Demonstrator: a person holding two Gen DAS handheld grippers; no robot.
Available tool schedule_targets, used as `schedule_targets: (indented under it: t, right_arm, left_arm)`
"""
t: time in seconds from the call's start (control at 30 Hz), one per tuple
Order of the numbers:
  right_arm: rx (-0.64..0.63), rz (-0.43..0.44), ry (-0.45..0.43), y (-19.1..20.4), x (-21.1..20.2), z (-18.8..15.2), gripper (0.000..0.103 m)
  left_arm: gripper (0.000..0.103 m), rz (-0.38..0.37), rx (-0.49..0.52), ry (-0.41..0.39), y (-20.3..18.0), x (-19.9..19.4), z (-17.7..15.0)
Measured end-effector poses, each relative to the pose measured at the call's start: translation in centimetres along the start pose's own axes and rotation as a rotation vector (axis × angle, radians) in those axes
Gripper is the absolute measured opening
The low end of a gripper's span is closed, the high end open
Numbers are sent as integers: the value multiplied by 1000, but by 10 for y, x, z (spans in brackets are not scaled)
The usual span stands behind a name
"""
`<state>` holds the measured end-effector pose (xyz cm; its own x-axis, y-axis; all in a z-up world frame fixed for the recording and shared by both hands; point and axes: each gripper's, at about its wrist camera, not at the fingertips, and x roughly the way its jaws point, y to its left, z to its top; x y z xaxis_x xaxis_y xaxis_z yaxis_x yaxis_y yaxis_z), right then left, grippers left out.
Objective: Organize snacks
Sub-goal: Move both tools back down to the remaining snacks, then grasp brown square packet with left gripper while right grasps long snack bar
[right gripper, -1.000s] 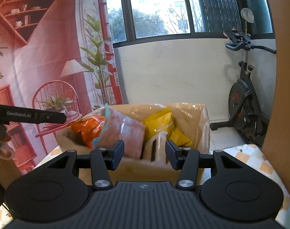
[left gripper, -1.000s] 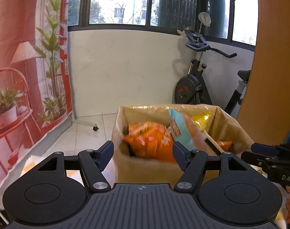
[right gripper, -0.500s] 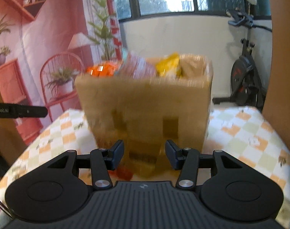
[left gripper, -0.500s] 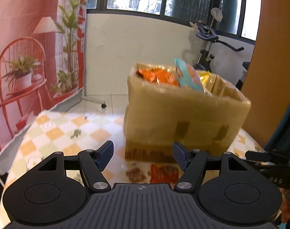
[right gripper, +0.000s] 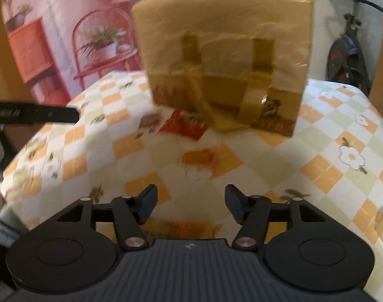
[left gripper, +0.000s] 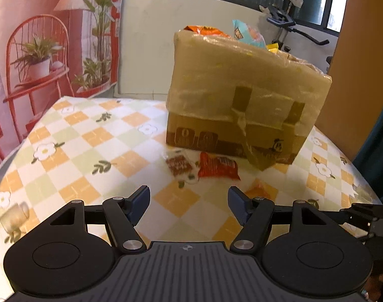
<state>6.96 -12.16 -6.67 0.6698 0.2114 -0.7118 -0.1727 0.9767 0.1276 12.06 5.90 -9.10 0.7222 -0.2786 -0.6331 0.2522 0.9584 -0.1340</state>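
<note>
A checkered tabletop (left gripper: 95, 136) carries a cardboard box (left gripper: 244, 93) wrapped in clear film, with snack bags (left gripper: 204, 29) poking out of its top. Just in front of the box lie a red snack packet (left gripper: 218, 167) and a paler one (left gripper: 179, 164), side by side. The left claw (left gripper: 189, 201) and right claw (right gripper: 191, 202) both hover wide and empty above the tabletop.

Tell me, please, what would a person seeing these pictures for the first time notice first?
The eye goes first to the tall cardboard box wrapped in clear film, standing at the far side of the checkered tablecloth, with snack bags sticking out of its top. Next come the loose snack packets on the cloth just in front of it: a red packet and a pale packet to its left. Both grippers, left and right, are open and empty.
</note>
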Motion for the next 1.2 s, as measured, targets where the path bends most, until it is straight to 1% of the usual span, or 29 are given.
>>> schedule_targets:
  t: [0.07, 0.17, 0.37, 0.57, 0.73, 0.8, 0.83, 0.9, 0.93, 0.97, 1.07, 1.13, 1.2]
  right_arm:
    - [-47, -1, 16, 10, 0, -6, 74]
    - [-86, -8, 36, 19, 0, -15, 79]
    - [-129, -33, 65, 24, 0, -23, 87]
    - [-250, -68, 114, 36, 12, -32, 87]
    - [-306, -67, 100, 41, 28, -26, 87]
    - [-320, -48, 97, 41, 35, -24, 87]
    - [-324, -33, 96, 41, 39, -23, 84]
    - [-307, -13, 88, 37, 44, -23, 73]
    - [-281, -3, 86, 33, 45, -22, 60]
    - [-258, 4, 87, 30, 46, -22, 51]
    - [-205, -4, 75, 19, 46, -22, 44]
    - [-155, -8, 61, 7, 44, -22, 43]
    - [-116, -31, 52, -3, 44, -21, 42]
  left_arm:
    - [71, -4, -1, 3, 1, -2, -3]
    - [71, -9, -11, 6, 0, -2, -9]
    - [71, -15, -24, 13, 0, -2, -13]
    - [71, -23, -37, 25, 2, 3, -15]
    - [71, -16, -44, 32, 4, 6, -16]
    - [71, -11, -52, 35, 7, 7, -16]
    - [71, -8, -56, 37, 8, 8, -16]
    - [71, 1, -62, 43, 10, 10, -16]
    - [71, 5, -65, 46, 11, 12, -16]
    - [71, 7, -69, 49, 12, 13, -16]
    - [71, 6, -79, 59, 15, 20, -16]
    - [71, 3, -83, 69, 15, 25, -16]
    - [71, 2, -82, 76, 15, 32, -14]
